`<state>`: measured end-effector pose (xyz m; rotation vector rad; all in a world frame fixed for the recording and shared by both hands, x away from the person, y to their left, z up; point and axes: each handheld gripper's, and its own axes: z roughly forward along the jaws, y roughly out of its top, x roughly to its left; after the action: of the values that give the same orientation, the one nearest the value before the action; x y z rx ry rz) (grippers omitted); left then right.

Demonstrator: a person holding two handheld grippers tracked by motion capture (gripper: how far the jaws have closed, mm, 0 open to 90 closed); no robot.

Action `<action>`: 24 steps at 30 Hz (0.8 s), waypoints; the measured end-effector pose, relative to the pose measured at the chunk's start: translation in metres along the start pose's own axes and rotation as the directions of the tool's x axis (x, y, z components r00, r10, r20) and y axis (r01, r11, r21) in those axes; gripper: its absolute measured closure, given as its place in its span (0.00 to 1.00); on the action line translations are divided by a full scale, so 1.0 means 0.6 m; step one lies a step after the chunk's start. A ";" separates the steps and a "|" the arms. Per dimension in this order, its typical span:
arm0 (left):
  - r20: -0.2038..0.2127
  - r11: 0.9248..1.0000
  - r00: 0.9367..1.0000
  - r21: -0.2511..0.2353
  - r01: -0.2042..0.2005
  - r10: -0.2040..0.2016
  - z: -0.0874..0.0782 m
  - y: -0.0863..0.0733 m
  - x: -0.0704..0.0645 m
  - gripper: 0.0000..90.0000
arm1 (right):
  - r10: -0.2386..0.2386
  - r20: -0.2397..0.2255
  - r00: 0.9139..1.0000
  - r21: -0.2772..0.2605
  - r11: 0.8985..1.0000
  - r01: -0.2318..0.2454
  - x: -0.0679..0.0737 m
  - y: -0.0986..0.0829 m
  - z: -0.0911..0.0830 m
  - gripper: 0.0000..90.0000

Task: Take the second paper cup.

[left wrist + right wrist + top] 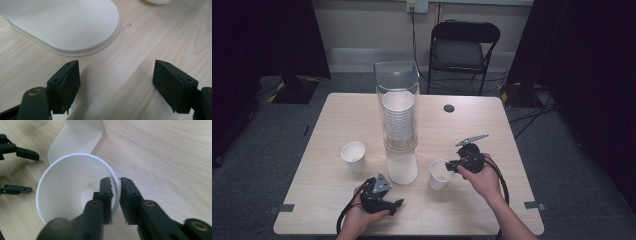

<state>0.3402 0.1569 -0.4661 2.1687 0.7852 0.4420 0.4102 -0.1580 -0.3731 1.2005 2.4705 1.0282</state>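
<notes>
High view: overhead, forward-down. Gripper views: close, tabletop-level; both share dispenser base (62, 25).

White paper cups (353, 155), pale woodgrain table (492, 135) (light), black fingers (106, 192)

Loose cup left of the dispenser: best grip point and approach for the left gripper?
Take the cup by its rim, one jaw inside and one outside the wall. It stands upright, mouth open and nothing over it, so come from above on the near side. The left gripper is open. The right gripper holds the other cup in this way.
</notes>
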 end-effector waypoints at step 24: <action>0.001 0.999 1.000 -0.034 -0.001 0.001 -0.028 -0.041 0.040 0.17 | 0.010 0.098 0.995 -0.197 0.980 0.010 -0.090 -0.109 -0.046 0.17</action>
<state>0.3394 0.1945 -0.4730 2.1377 0.7707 0.4512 0.3927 -0.2405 -0.4028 1.1591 2.2345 1.1544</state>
